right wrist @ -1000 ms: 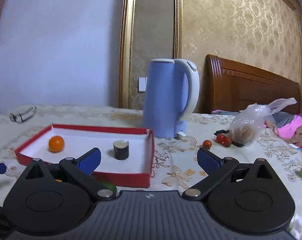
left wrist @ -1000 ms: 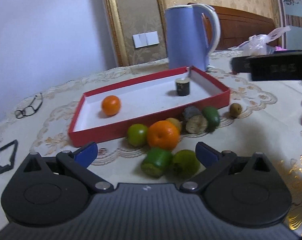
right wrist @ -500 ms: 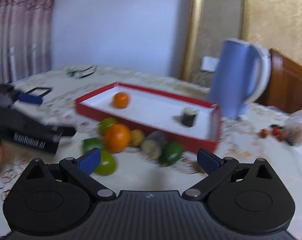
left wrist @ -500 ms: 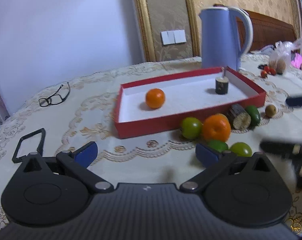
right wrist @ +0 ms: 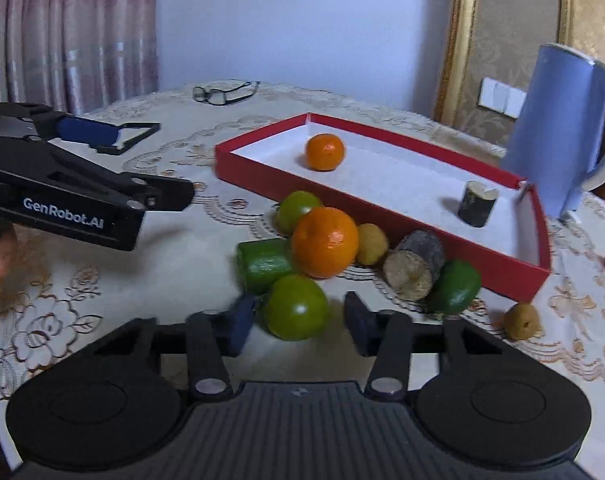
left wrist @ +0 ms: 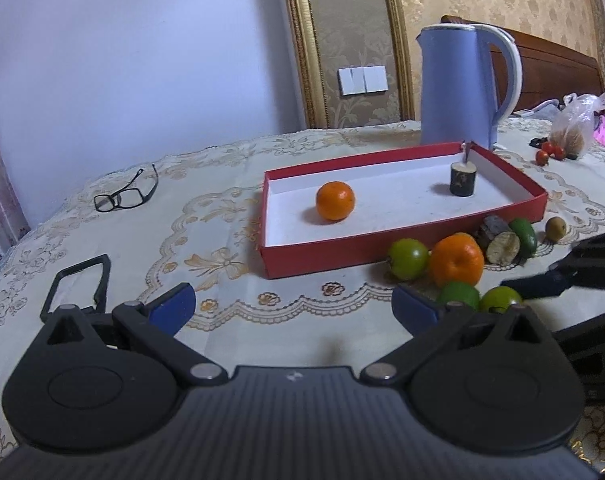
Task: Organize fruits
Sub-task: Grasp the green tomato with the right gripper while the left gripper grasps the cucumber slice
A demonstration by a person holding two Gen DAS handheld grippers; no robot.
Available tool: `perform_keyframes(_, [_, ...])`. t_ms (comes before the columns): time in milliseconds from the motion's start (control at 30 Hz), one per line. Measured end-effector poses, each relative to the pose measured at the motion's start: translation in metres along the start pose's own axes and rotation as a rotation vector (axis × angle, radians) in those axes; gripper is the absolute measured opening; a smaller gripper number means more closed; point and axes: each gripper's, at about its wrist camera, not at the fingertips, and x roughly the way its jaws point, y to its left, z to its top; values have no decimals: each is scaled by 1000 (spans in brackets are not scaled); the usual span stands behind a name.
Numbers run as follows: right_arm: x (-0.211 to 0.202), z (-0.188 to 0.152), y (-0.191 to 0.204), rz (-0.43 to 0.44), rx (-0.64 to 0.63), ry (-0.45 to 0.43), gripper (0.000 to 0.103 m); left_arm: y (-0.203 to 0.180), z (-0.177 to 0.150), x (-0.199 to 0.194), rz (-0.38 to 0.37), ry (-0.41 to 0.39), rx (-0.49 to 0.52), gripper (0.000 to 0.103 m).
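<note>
A red tray (right wrist: 382, 212) (left wrist: 334, 254) holds an orange (right wrist: 325, 151) and a dark sugarcane piece (right wrist: 477, 203). In front of it lies a pile: a large orange (right wrist: 325, 241), two round green fruits (right wrist: 295, 307) (right wrist: 298, 210), a green cylinder piece (right wrist: 262, 264), a cut cane piece (right wrist: 412, 270), another green fruit (right wrist: 456, 286) and small brown fruits (right wrist: 520, 321). My right gripper (right wrist: 298, 322) has its jaws partly closed around the nearest green fruit, with small gaps on both sides. My left gripper (left wrist: 292, 306) is open and empty over bare cloth, left of the pile.
A blue kettle (left wrist: 462, 84) stands behind the tray. Glasses (left wrist: 124, 196) and a black frame (left wrist: 78, 284) lie at the left. A plastic bag (left wrist: 574, 120) and small red tomatoes (left wrist: 548, 152) sit at the far right. The embroidered tablecloth (left wrist: 222, 240) covers the table.
My right gripper swung left, dropped to the fruit pile and narrowed its jaws around the nearest green fruit. My left gripper pulled back and to the left, still open.
</note>
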Motion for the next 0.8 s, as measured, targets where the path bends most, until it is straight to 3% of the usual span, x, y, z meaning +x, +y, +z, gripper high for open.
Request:
perform_keyframes(200, [-8, -2, -1, -5, 7, 7, 36, -16, -1, -3, -69, 3, 24, 103])
perform_keyframes(333, [-26, -10, -17, -73, 28, -6, 36, -42, -2, -3, -164, -5, 68, 103])
perform_keyframes(467, [-47, -19, -45, -167, 89, -20, 36, -65, -1, 9, -185, 23, 89, 103])
perform_keyframes(533, [-56, -23, -58, -206, 120, -29, 36, -72, -1, 17, -215, 49, 91, 95])
perform_keyframes(567, [-61, -26, -64, -224, 137, -34, 36, -75, -1, 20, -232, 65, 94, 85])
perform_keyframes(600, [-65, -29, -69, -241, 153, -39, 36, -78, -1, 23, -245, 77, 95, 83])
perform_keyframes(667, [-68, -31, -75, -247, 177, -51, 36, -80, -3, 25, -251, 80, 100, 81])
perform_keyframes(800, [-70, -32, -77, -232, 196, -66, 36, -83, -2, 27, -280, 86, 119, 61])
